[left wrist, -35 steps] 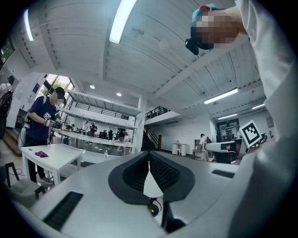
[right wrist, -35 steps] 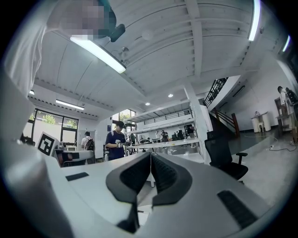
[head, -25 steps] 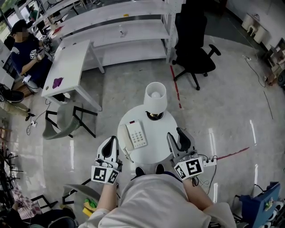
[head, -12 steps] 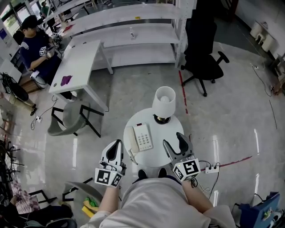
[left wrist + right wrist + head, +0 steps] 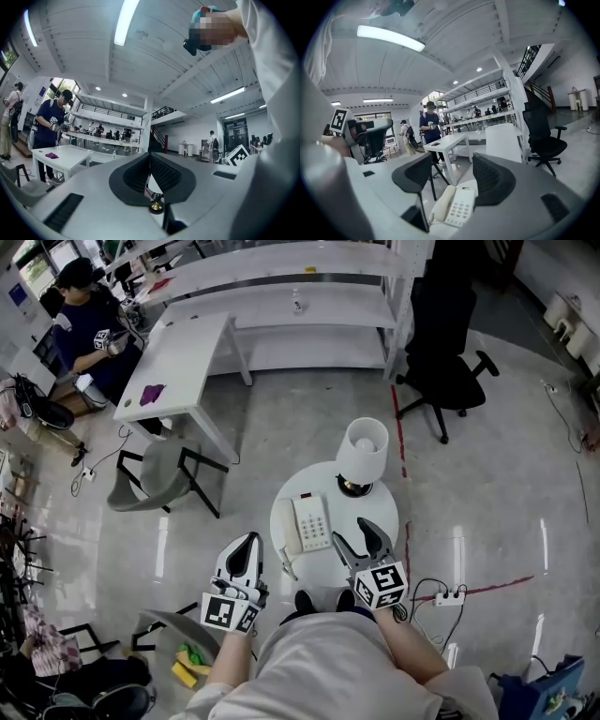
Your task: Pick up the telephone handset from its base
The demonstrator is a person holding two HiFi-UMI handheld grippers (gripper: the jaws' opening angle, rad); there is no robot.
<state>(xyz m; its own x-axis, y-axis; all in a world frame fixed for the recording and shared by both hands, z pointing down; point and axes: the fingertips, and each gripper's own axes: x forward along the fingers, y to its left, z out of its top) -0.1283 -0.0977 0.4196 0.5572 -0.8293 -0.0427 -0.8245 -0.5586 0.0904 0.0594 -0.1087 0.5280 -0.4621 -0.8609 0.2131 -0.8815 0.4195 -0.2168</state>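
Note:
The white telephone (image 5: 311, 521) lies on the small round white table (image 5: 375, 521), its handset (image 5: 286, 532) resting in the cradle along the phone's left side. My right gripper (image 5: 354, 535) hovers over the table's near right part, just right of the phone, open with nothing between its fingers. In the right gripper view the handset (image 5: 440, 206) and the keypad (image 5: 461, 208) show low between the spread jaws of the right gripper (image 5: 451, 164), a short way ahead. My left gripper (image 5: 247, 545) hangs off the table's left edge, shut and empty; the left gripper (image 5: 149, 157) points level across the room.
A white table lamp (image 5: 363, 451) stands at the table's far side, close behind the phone. A grey chair (image 5: 159, 479) and a white desk (image 5: 183, 362) are to the left, a black office chair (image 5: 450, 371) at the back right. A power strip (image 5: 448, 596) lies on the floor.
My right gripper has come down and leftward over the table toward the phone, and its jaws have spread wider. The left gripper has shifted only slightly and stayed shut.

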